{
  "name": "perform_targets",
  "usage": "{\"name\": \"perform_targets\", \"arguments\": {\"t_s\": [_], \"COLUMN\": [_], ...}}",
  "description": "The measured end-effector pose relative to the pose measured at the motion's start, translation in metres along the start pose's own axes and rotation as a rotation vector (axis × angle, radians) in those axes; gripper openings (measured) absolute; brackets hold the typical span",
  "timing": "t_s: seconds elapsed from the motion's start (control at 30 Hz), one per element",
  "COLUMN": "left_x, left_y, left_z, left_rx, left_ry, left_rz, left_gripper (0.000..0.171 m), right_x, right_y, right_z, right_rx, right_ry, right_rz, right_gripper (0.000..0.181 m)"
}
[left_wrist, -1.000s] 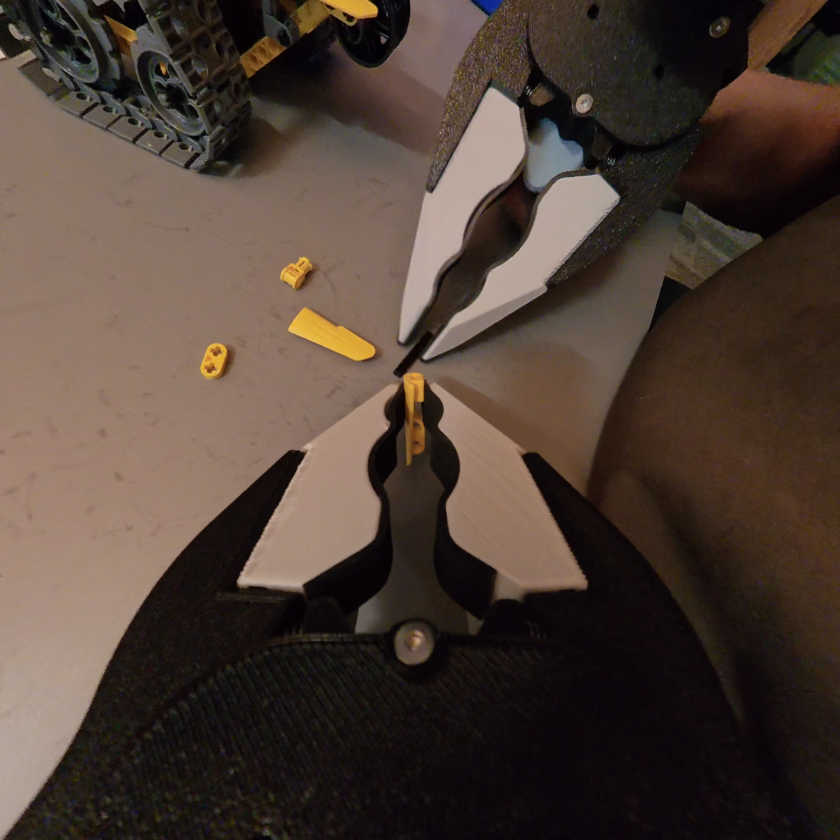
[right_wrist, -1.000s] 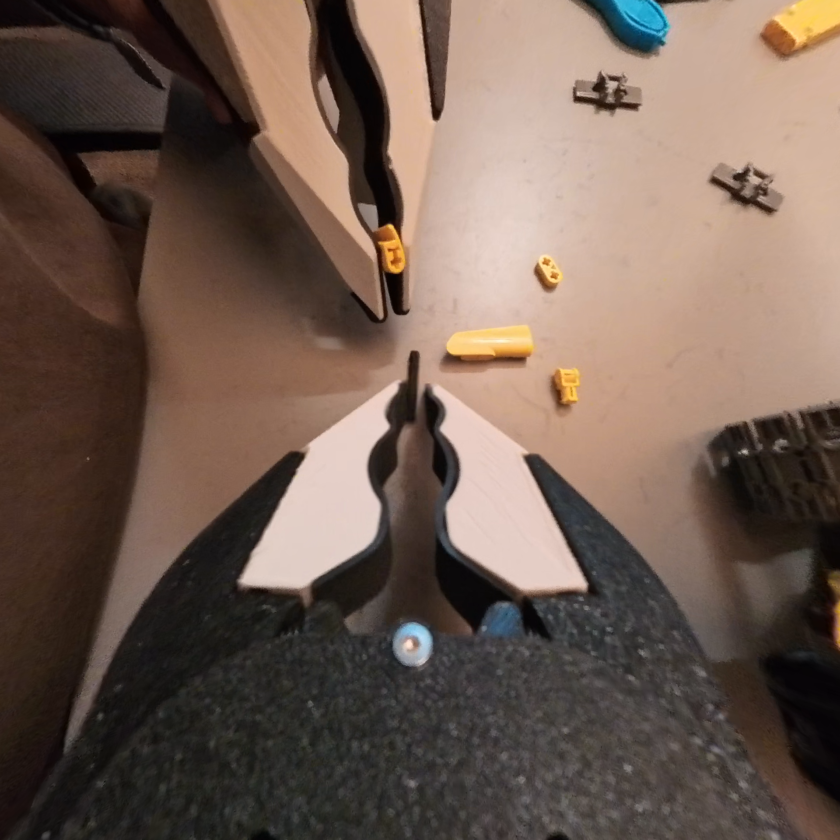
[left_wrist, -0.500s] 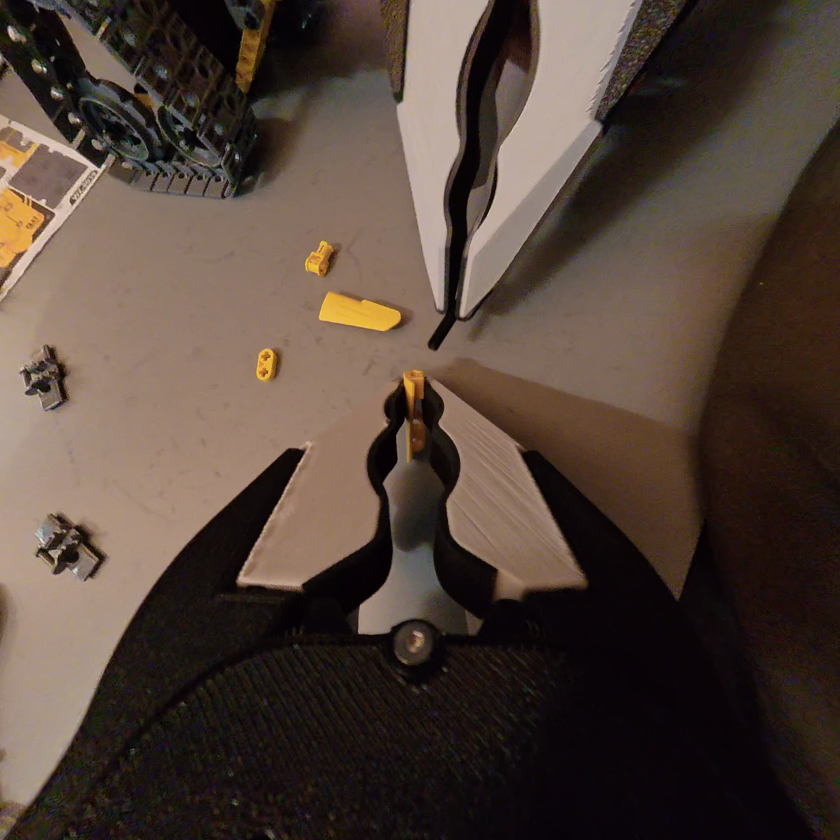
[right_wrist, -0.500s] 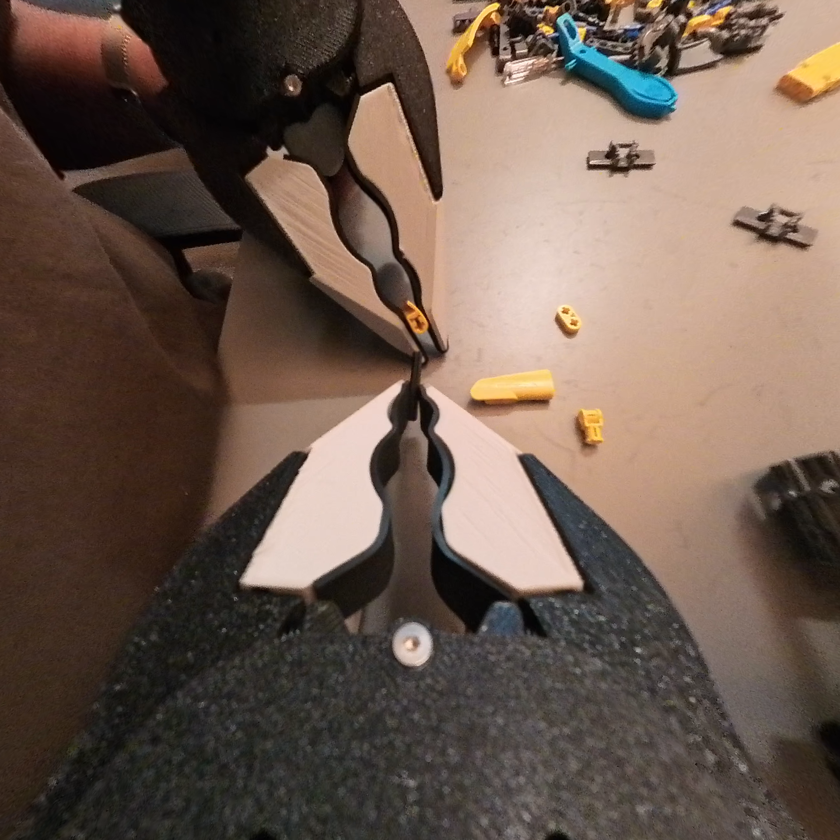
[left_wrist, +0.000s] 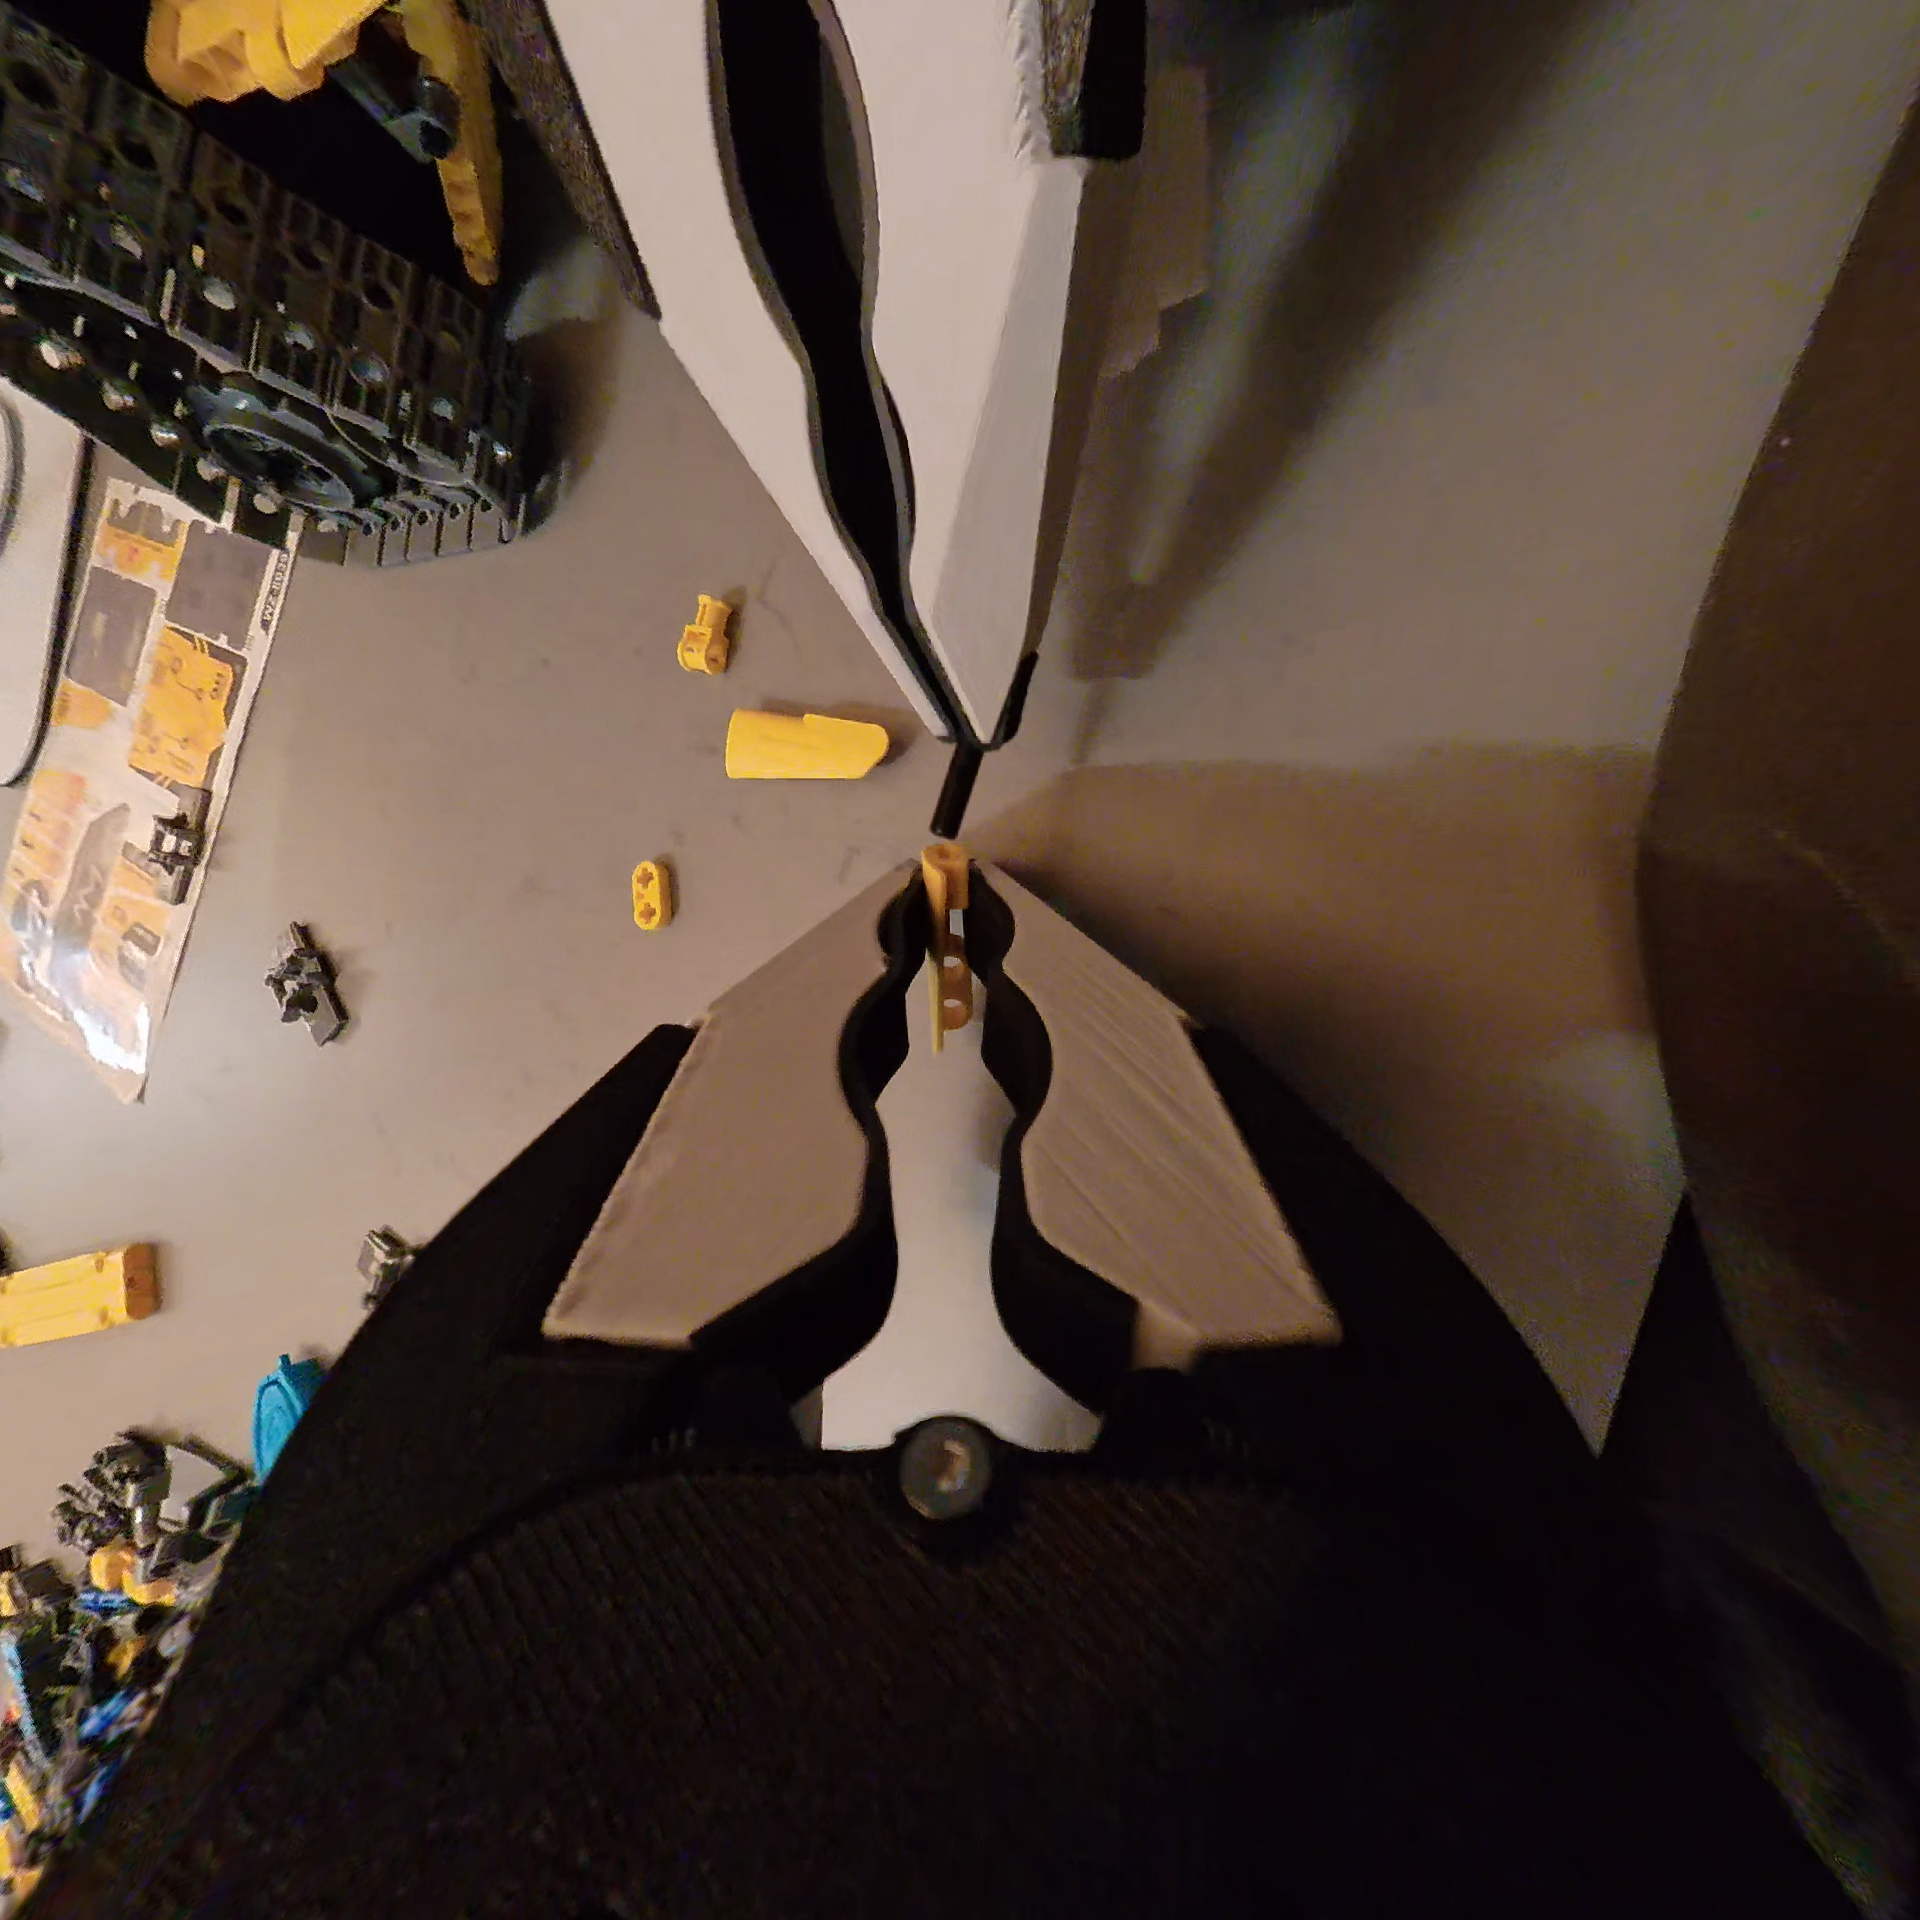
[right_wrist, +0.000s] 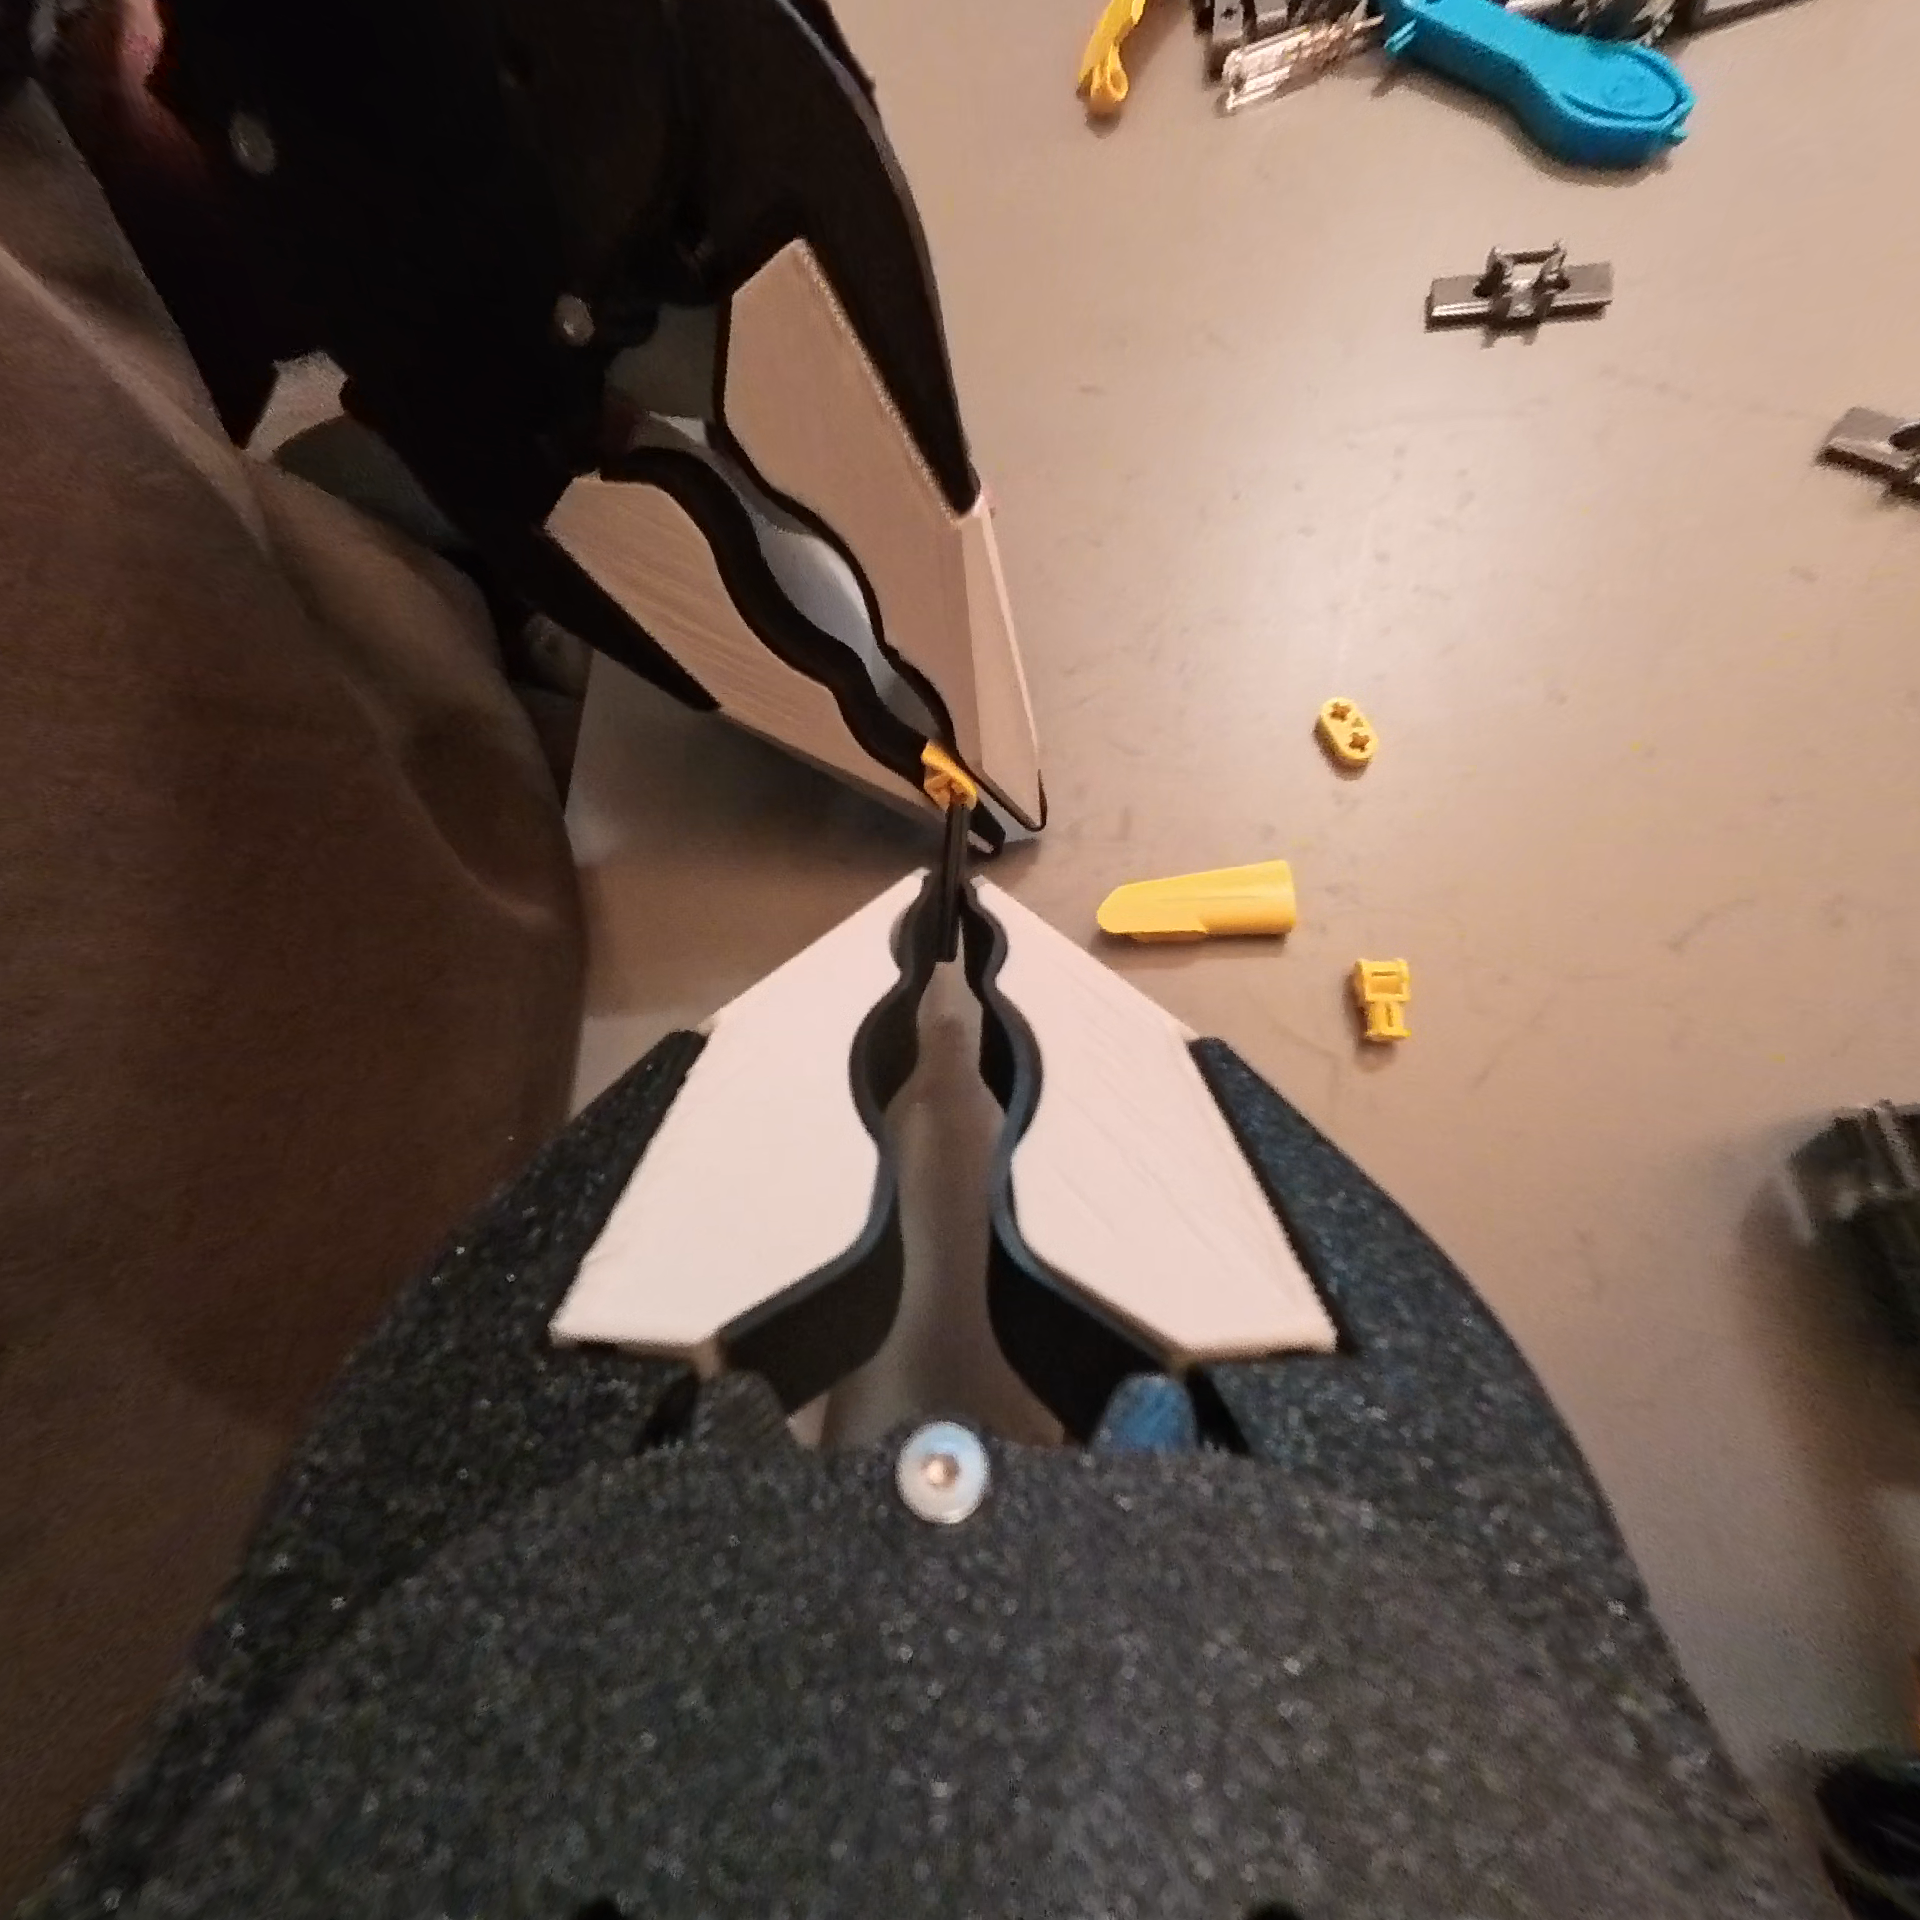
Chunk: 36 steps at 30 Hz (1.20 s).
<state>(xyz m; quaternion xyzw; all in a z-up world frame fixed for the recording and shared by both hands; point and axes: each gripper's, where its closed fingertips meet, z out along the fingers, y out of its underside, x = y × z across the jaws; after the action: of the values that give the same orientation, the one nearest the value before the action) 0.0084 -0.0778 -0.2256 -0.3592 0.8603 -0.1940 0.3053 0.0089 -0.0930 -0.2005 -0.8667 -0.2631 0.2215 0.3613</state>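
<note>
The left claw (left_wrist: 948, 883) grips a yellow holed piece (left_wrist: 951, 961); the right claw (right_wrist: 948, 914) pinches a black pin (right_wrist: 951, 868), tip meeting the piece's end near the tabletop (right_wrist: 1455, 582) edge.

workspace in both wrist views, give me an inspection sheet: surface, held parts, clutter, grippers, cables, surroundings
surface: grey table, scuffed, shadowed near the edge.
held parts: yellow connector in the left hand-held gripper; black pin in the right hand-held gripper. Pin tip and connector end nearly meet; contact cannot be told.
clutter: yellow wedge piece, yellow two-hole link, small yellow joint, grey track links, blue tool, tracked vehicle model, sticker sheet, yellow block, parts pile.
grippers: both shut on their parts, tips facing each other.
cables: nothing seen.
surroundings: brown clothing beside the table.
</note>
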Motion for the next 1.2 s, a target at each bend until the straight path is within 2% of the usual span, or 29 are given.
{"name": "perform_targets", "arguments": {"t_s": [0.53, 0.9, 1.2], "left_x": [0.0003, 0.0005, 0.0005], "left_y": [-0.0004, -0.0005, 0.0001], "left_z": [0.0001, 0.0002, 0.0004], "left_rx": [-0.107, -0.176, -0.210], "left_ry": [-0.081, -0.100, -0.060], "left_rz": [0.240, 0.331, 0.267], "left_gripper": [0.004, 0.004, 0.003], "right_x": [-0.0078, -0.0047, 0.0004], "right_y": [0.0051, 0.0069, 0.0043], "right_z": [0.0001, -0.0011, -0.0028], "right_rx": [-0.175, -0.287, -0.318], "right_ry": [-0.151, -0.107, 0.011], "right_rz": [0.125, 0.109, 0.005], "right_gripper": [0.002, 0.002, 0.003]}}
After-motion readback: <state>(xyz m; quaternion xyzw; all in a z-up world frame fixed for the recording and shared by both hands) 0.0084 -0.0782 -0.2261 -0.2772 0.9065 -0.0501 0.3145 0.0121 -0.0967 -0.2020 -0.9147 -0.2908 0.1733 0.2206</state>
